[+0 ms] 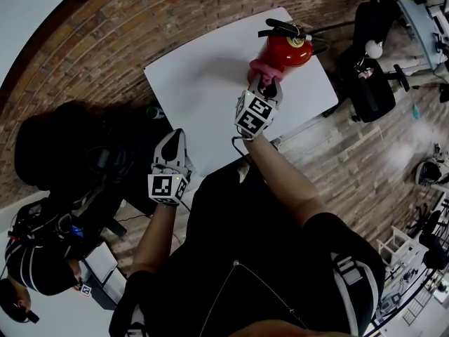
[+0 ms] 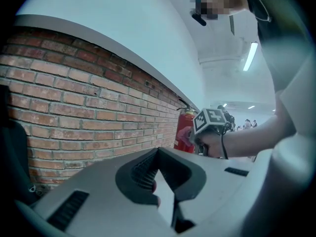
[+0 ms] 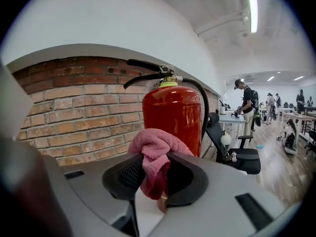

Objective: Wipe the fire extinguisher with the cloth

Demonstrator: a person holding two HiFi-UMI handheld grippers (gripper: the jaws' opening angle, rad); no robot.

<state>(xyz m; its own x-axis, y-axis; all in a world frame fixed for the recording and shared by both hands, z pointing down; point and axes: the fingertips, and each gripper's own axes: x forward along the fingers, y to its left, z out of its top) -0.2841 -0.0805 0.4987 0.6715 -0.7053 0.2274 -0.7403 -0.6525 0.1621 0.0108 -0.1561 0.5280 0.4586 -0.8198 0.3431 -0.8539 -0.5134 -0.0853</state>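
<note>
Looking at a red fire extinguisher (image 3: 173, 117), glossy and cylindrical, standing upright near the far right corner of a white table (image 1: 203, 83). Topped with black squeeze levers, a yellow-green collar just beneath them, and a black hose curving down the right side. Carrying a pale label low on the body, seen in the left gripper view, with print too small to read. Backed by a brick wall (image 3: 74, 112).

Pinching a bunched pink cloth (image 3: 154, 152) in the right gripper (image 3: 154, 179), with the jaws clamped on its folds and the wad bulging above the pads. Held right up against the lower front of the cylinder, between gripper and extinguisher; hard to tell whether actually touching.

Keeping the left gripper (image 1: 175, 135) over the table's near edge, well apart from the extinguisher, with jaws pressed together and gripping nothing.
</note>
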